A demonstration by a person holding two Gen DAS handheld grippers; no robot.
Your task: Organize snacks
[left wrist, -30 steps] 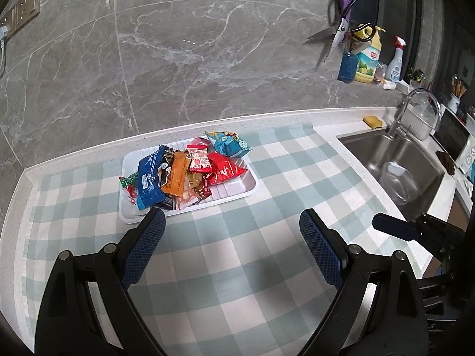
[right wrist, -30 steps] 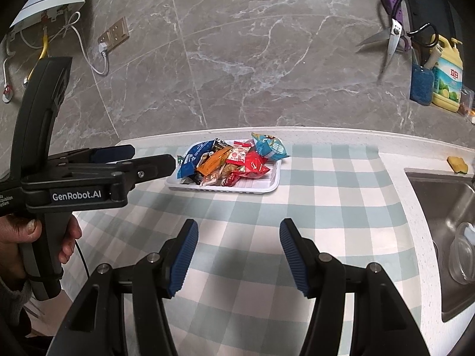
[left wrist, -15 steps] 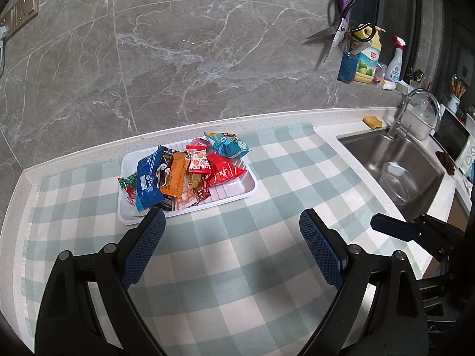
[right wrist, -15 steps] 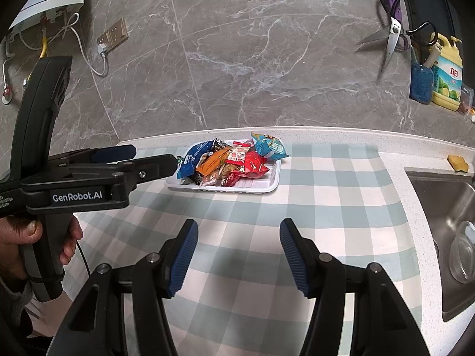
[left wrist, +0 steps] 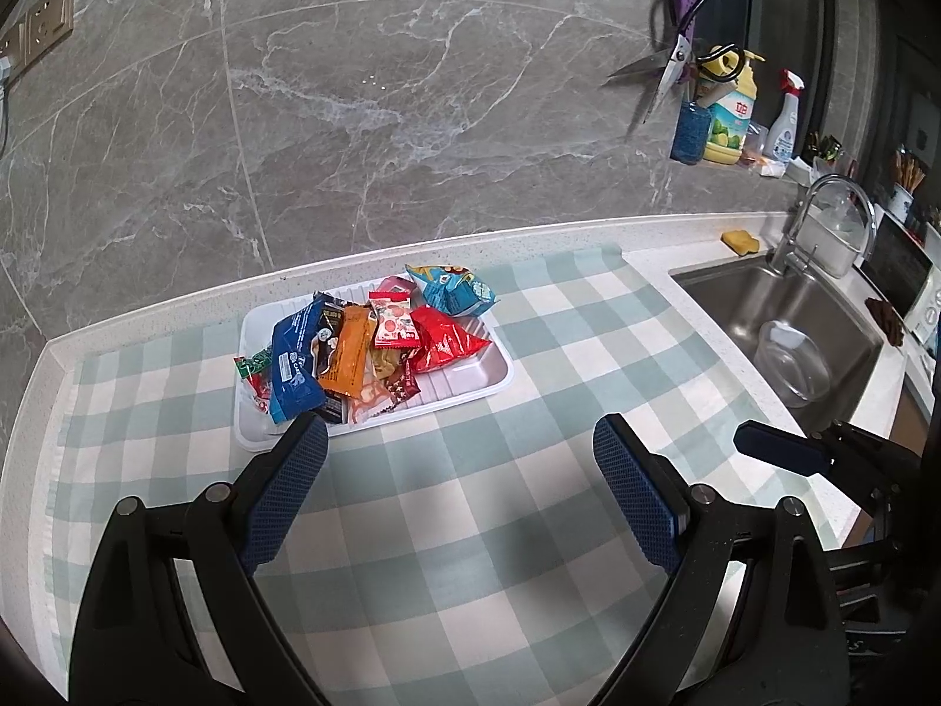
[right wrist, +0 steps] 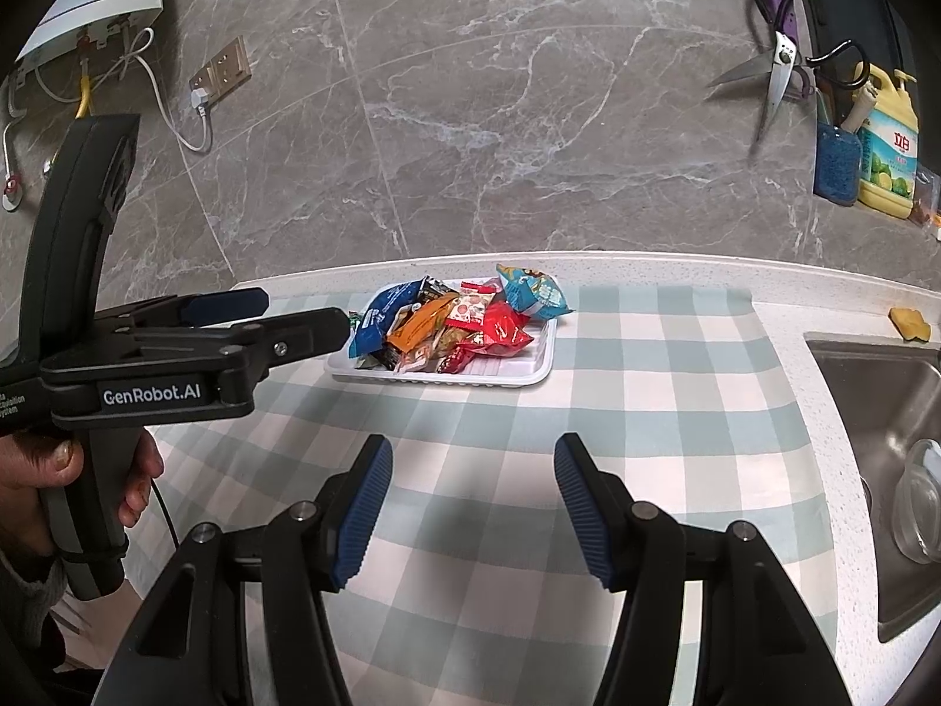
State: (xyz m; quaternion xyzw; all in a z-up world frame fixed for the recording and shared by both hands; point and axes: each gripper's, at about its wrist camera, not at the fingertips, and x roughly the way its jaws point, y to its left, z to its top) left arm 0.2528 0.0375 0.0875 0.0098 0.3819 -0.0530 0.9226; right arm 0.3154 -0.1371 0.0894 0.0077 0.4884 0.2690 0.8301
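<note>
Your left gripper (left wrist: 459, 470) hangs above the checked cloth (left wrist: 470, 529) with its blue-padded fingers spread wide, nothing between them; its left pad sits just at the near rim of the white tray (left wrist: 494, 379). Your right gripper (right wrist: 470, 506) is also spread apart and empty, over the cloth, well back from the tray (right wrist: 529, 373). The snack packets (left wrist: 364, 353) lie heaped in the tray: a dark blue bag on the left, an orange packet beside it, a red bag to the right, a light blue bag (left wrist: 453, 291) leaning over the far rim. From the right wrist view your left gripper (right wrist: 294, 323) shows side-on near the tray's left end. The sink (left wrist: 782, 317) lies off to the right, scissors (left wrist: 667, 73) hanging on the marble wall.
</note>
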